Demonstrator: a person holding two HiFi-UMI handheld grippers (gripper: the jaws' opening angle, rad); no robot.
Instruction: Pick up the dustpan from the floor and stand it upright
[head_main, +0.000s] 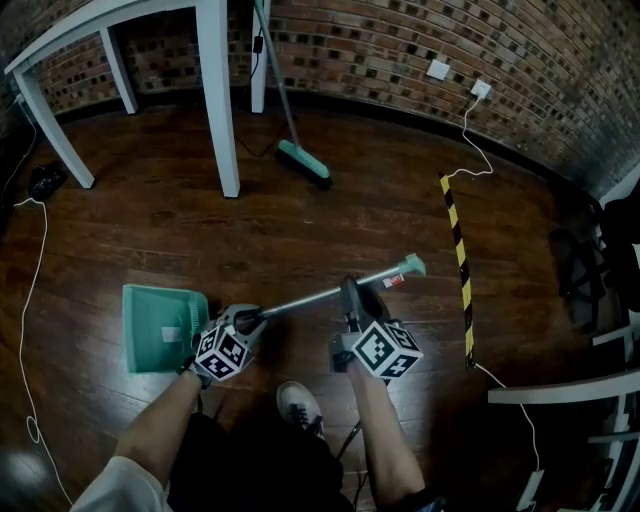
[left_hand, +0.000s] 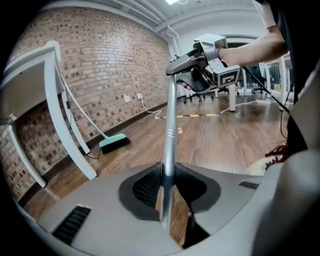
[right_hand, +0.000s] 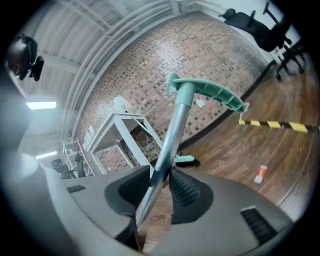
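The dustpan has a teal pan (head_main: 158, 326) and a long metal pole (head_main: 310, 296) that ends in a teal grip (head_main: 412, 265). The pole slants up from the pan at the left to the grip at the right. My left gripper (head_main: 250, 320) is shut on the pole close to the pan, and in the left gripper view the pole (left_hand: 170, 135) runs up from the jaws. My right gripper (head_main: 350, 292) is shut on the pole further along. In the right gripper view the pole (right_hand: 172, 135) sits between the pads and the teal grip (right_hand: 212, 95) is above.
A teal broom (head_main: 302, 160) leans by the white table (head_main: 217, 100) at the back. A yellow-black strip (head_main: 458, 262) lies on the wooden floor at the right, with a small red-white scrap (head_main: 393, 282) near it. A white cable (head_main: 24, 330) trails at the left. My shoe (head_main: 298, 404) is below.
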